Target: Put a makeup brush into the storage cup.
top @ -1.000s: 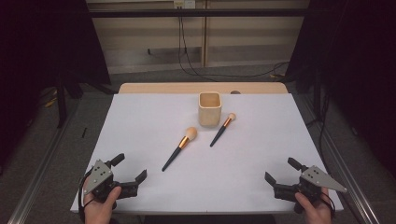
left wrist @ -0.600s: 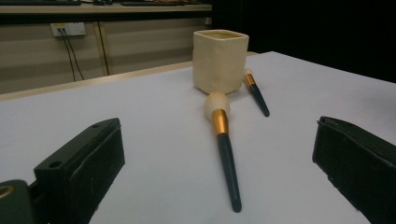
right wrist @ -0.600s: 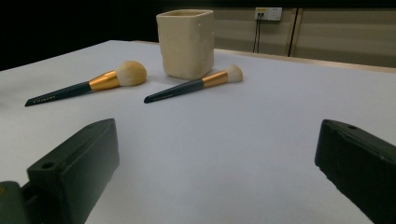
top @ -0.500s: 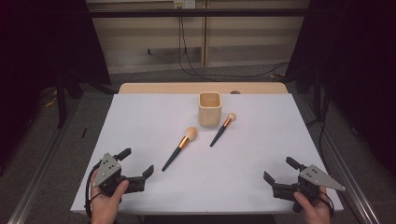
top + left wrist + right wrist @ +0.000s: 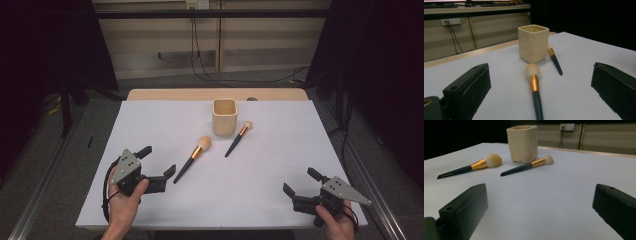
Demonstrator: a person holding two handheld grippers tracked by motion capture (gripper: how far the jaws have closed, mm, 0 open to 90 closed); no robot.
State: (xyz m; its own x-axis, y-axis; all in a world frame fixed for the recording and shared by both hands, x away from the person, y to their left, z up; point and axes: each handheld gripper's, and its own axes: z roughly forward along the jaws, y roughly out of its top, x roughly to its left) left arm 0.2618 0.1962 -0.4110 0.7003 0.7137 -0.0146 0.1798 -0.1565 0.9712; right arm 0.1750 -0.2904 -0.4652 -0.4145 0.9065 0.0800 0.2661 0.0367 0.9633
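Note:
A cream square cup stands upright at the back middle of the white table. Two makeup brushes with dark handles and gold ferrules lie in front of it: a large one to the left and a smaller one beside the cup. My left gripper is open, just left of the large brush's handle end, which lies between its jaws. My right gripper is open over bare table at the front right.
A strip of wooden tabletop shows behind the white sheet. Cables hang down the wall behind the table. Dark floor and metal rails flank both sides.
My left gripper has moved forward and to the right, closing in on the large brush's handle end. The right gripper has barely moved.

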